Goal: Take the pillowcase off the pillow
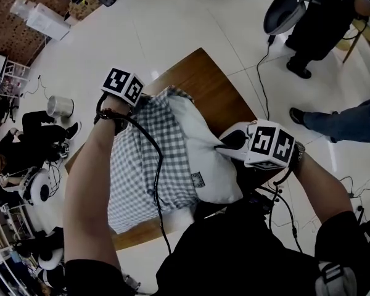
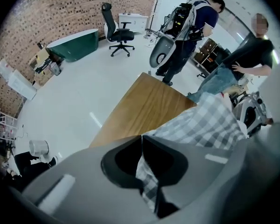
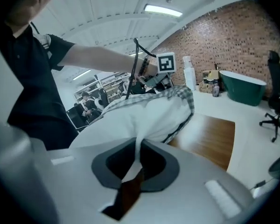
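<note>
Pillowcase [image 1: 135,177] cloth, checked, is pinched tight in the fingers of the left gripper [image 2: 141,146] at its far end. The right gripper [image 3: 136,148] has its fingers clamped on the white pillow [image 1: 213,165]. Both lie on the wooden surface [image 1: 203,73]. The pillow's right part is bared and its left part is sleeved, so I judge that much pulling is left.

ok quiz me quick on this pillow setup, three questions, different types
1. True or false: the left gripper has its jaws shut on the checked pillowcase.
2. What do the jaws of the right gripper pinch? A) the white pillow B) a cable C) the table edge
3. Fill in: beneath the pillow is a wooden ____.

Key: 1 true; 2 A; 3 table.
</note>
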Action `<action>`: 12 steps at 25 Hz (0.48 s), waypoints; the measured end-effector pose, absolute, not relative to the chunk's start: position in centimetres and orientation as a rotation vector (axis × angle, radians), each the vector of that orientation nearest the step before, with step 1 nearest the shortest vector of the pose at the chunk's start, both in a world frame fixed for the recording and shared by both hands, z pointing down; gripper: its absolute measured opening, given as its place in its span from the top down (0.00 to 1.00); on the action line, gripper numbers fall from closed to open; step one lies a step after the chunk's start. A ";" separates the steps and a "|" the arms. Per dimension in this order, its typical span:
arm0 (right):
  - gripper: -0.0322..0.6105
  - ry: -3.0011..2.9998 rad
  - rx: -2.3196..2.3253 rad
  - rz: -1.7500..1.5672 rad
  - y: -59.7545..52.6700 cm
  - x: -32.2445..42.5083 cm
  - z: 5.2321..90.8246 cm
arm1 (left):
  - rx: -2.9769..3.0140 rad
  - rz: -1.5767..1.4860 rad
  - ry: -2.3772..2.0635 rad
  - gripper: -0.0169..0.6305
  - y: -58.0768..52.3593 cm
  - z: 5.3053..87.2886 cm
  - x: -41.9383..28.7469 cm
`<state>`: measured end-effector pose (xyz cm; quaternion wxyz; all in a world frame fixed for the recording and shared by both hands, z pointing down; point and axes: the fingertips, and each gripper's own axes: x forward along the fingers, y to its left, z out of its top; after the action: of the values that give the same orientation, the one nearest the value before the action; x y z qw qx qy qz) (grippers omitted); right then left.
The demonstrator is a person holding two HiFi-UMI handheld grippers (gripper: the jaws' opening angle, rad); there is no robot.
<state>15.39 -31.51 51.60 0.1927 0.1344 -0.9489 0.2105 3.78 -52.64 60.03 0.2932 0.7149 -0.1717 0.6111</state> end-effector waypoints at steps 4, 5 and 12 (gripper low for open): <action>0.92 -2.650 0.383 0.550 -30.5 16.2 50.7 | 1.887 1.638 -0.536 0.95 -53.4 59.9 1.0; 0.92 -2.647 0.390 0.543 -30.4 16.5 50.6 | 1.880 1.637 -0.553 0.95 -53.5 59.9 0.2; 0.92 -2.611 0.429 0.525 -30.5 17.2 50.6 | 1.827 1.609 -0.683 0.95 -53.5 60.6 -5.2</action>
<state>17.24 -30.47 50.64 0.2204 0.1551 -0.9441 0.1897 -5.21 -53.48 60.56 0.3020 0.6889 -0.2574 0.6066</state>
